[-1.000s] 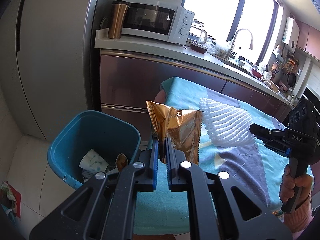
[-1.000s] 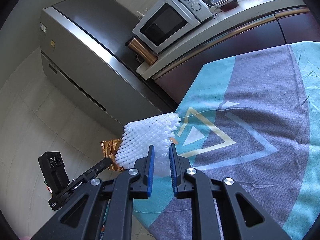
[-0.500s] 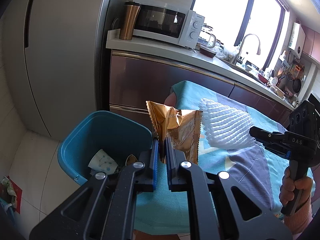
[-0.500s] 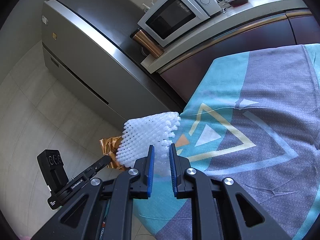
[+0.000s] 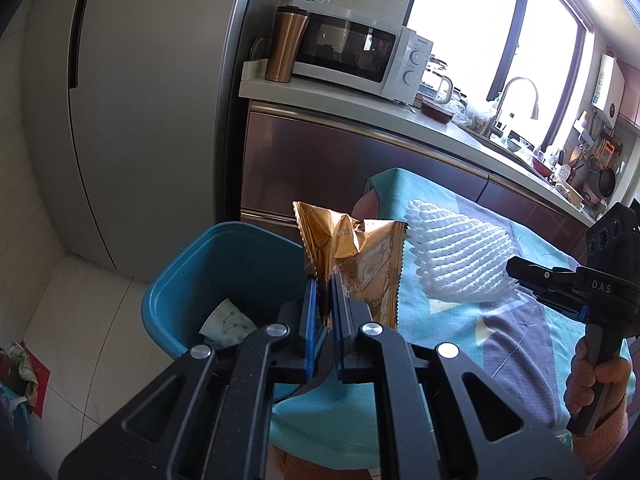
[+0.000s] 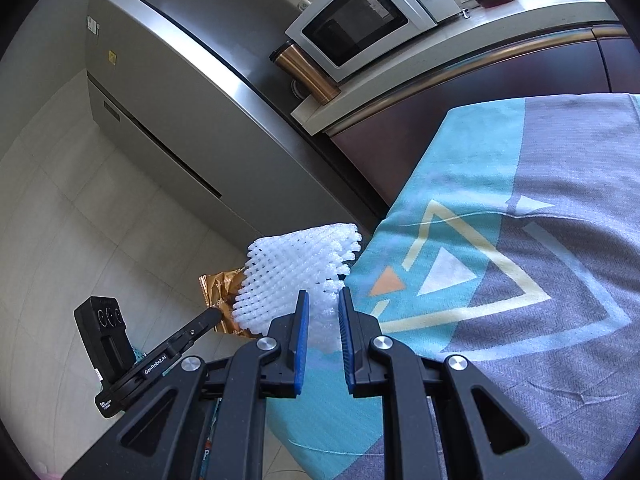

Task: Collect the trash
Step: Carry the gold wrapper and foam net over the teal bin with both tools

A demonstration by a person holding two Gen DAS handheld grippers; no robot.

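Two bits of trash are being held up at once. A crinkled gold snack wrapper [image 5: 352, 256] is pinched by its lower edge between the blue pads of the left claw [image 5: 325, 300], pads pressed nearly together, with the wrapper standing upright. It's held at the near right rim of a teal trash bin [image 5: 192, 276] on the tiled floor, where a paper cup [image 5: 226, 322] with a pale blue pattern is already lying inside.

Over on the other side, a white foam fruit net [image 6: 296, 276] is squeezed between the pads of the right claw [image 6: 323, 312], the net fanned out above and to the left of the fingers. It's held just past the left edge of the bench, which is covered by a teal and grey cloth [image 6: 520, 280] printed with triangles. In the left wrist view the net is seen just right of the wrapper, nearly touching it, and a hand [image 5: 592, 380] is wrapped around the right claw's handle.

Behind all that, a white microwave [image 5: 360, 60] and a copper tumbler [image 5: 286, 50] are parked on the kitchen counter next to a grey fridge [image 6: 192, 120].
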